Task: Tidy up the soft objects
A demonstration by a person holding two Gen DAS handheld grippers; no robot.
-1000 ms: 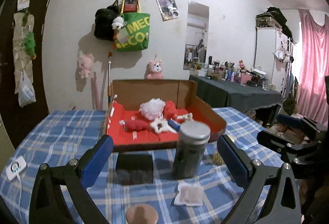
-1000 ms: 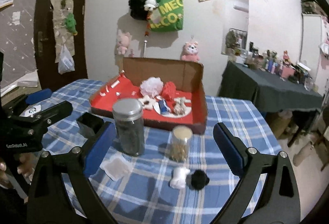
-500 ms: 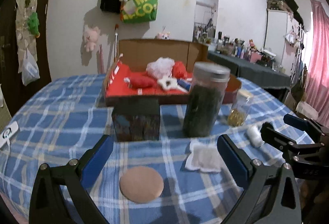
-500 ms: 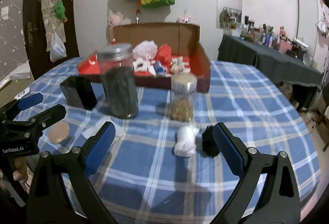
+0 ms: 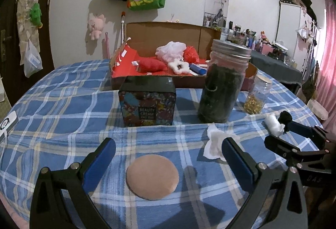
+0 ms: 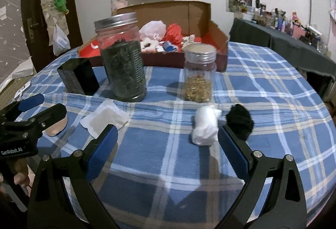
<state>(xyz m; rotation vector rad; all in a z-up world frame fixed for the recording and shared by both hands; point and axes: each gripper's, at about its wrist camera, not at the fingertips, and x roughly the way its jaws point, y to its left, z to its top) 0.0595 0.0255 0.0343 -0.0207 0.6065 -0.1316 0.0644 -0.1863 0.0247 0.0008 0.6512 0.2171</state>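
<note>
Grippers have both dropped low toward the near edge of the blue plaid-covered table [image 5: 63,90] over the last second; earlier views looked down on the open cardboard box with red lining [image 5: 168,31] at the far edge. Left gripper [image 5: 168,157]: jaws wide, empty, now straddling the round tan flat sponge pad [image 5: 152,177] at the near edge. Right gripper [image 6: 167,149]: jaws wide, empty, with the white fluffy pom-pom [image 6: 205,127] just ahead of its right finger and the black fuzzy pom-pom [image 6: 239,121] beside it. White square pad [image 5: 214,141] lies between the two. Judgement: approach finished, first pickups next; no loose soft item boxed yet.
</note>
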